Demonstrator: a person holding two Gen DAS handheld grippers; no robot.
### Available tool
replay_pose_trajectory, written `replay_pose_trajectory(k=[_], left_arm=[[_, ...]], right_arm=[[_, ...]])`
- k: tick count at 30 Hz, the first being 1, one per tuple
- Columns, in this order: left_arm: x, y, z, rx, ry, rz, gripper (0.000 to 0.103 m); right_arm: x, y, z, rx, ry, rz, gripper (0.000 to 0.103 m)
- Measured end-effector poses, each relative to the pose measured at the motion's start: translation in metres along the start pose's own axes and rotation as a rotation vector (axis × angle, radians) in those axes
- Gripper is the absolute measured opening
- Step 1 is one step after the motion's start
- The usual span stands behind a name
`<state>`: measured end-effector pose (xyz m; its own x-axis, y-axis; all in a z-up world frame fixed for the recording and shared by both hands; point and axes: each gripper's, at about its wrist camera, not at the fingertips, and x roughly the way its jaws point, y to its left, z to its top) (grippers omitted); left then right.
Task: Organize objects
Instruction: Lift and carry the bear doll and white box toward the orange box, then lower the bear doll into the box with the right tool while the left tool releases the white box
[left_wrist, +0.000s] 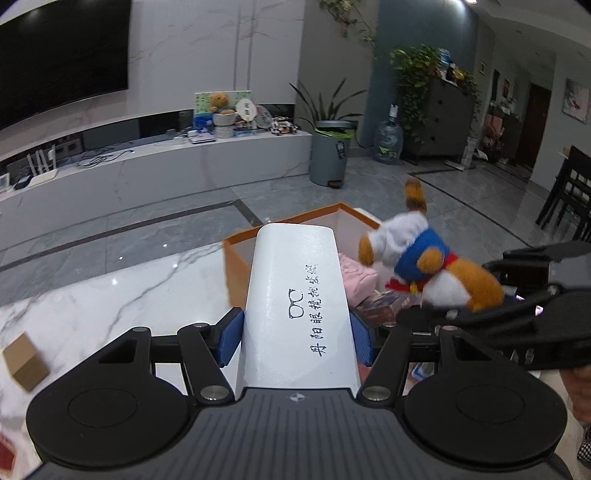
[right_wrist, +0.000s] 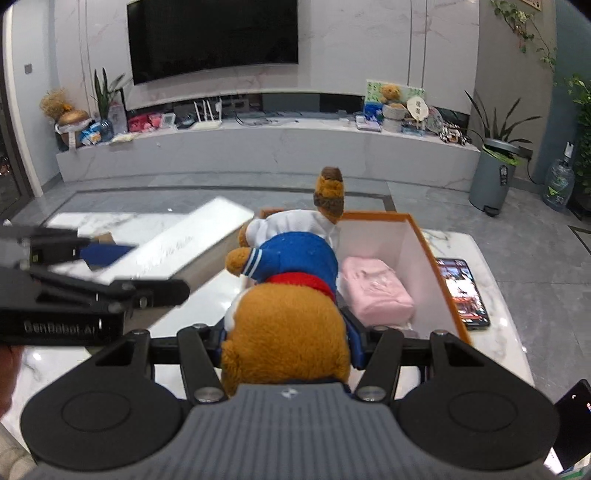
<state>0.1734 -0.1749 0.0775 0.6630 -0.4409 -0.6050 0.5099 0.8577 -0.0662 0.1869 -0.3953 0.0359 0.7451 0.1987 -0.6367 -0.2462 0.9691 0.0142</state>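
Left gripper (left_wrist: 297, 334): blue pads clamped on both long sides of a white case (left_wrist: 297, 291), printed with a spectacles mark; case held level, pointing toward the box (left_wrist: 236, 266).

Right gripper (right_wrist: 291, 343): closed on the head of a plush toy (right_wrist: 291, 295) in blue and white clothing with a red scarf; body and striped tail extend forward over the near rim of the box.

Box: orange outside, white inside, open top, standing on the marble table (left_wrist: 110, 295). Contents visible: pink pouch (right_wrist: 375, 291) on the floor at right; a printed item partly seen beneath, identity unclear.

Other items: phone (right_wrist: 463, 291) lying on the table just beside the right wall; small carton (left_wrist: 24, 362) on the table, well apart at left.

Step in hand, as judged: loading both held items into the box.

Handling notes: both tools converge on one opening, so lowering one at a time seems wise. Toy fits best in the free space left of the pouch; lower until it rests before releasing. Case is rigid and long, so align it with a wall and keep it level while descending.
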Motion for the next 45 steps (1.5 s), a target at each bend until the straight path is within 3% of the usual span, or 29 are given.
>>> replay_pose_trajectory(k=[11, 20, 34, 40, 45], left_arm=[[0.055, -0.017, 0.029, 0.024, 0.041, -0.006, 0.07], [0.098, -0.022, 0.024, 0.056, 0.126, 0.036, 0.07], [0.121, -0.023, 0.022, 0.079, 0.187, 0.079, 0.069], [0.13, -0.027, 0.023, 0.074, 0.185, 0.091, 0.069], [0.138, -0.035, 0.018, 0.108, 0.243, 0.072, 0.074]], right_arm=[[0.029, -0.041, -0.003, 0.093, 0.039, -0.026, 0.059], [0.062, -0.036, -0.019, 0.072, 0.12, 0.01, 0.058], [0.09, -0.024, -0.034, -0.001, 0.215, 0.114, 0.058], [0.095, -0.027, -0.033, 0.053, 0.234, 0.147, 0.058], [0.099, -0.031, -0.037, 0.103, 0.272, 0.159, 0.068]])
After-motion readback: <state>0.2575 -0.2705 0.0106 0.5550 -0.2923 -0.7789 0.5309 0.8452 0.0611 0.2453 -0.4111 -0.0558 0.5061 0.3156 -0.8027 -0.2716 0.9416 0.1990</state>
